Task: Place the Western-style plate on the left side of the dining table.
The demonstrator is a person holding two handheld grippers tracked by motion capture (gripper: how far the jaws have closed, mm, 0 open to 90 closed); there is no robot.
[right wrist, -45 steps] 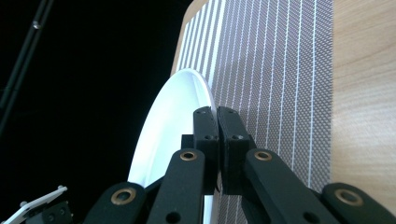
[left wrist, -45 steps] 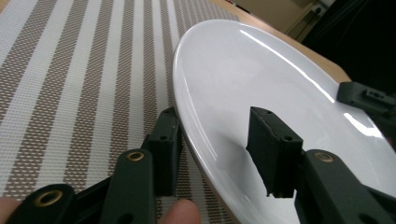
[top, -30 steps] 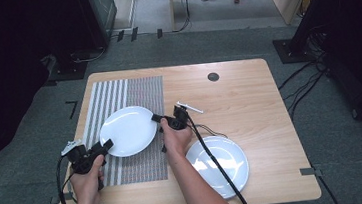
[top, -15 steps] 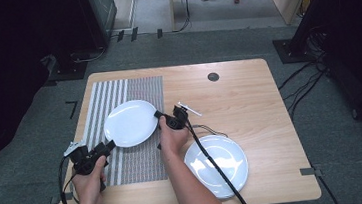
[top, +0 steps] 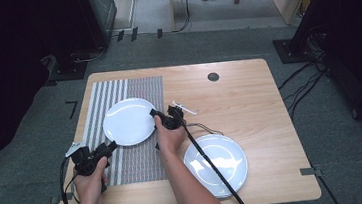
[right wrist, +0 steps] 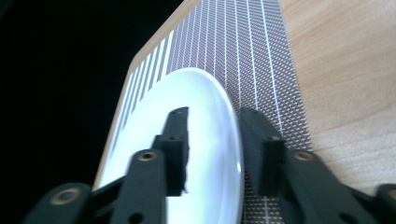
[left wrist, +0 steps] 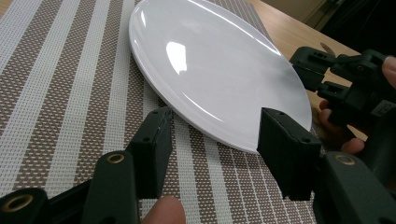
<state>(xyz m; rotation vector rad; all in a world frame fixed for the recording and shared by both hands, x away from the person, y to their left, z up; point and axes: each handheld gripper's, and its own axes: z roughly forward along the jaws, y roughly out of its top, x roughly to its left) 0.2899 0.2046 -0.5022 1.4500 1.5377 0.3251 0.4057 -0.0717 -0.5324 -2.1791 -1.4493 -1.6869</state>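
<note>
white plate, brown-white striped mat

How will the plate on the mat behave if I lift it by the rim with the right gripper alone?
The plate is glossy, with glare on it, so it may slip. The right gripper straddles only one rim edge; lifted there, it will likely sag or pivot. It looks rigid and probably breakable. The woven mat may give some grip underneath.
</note>
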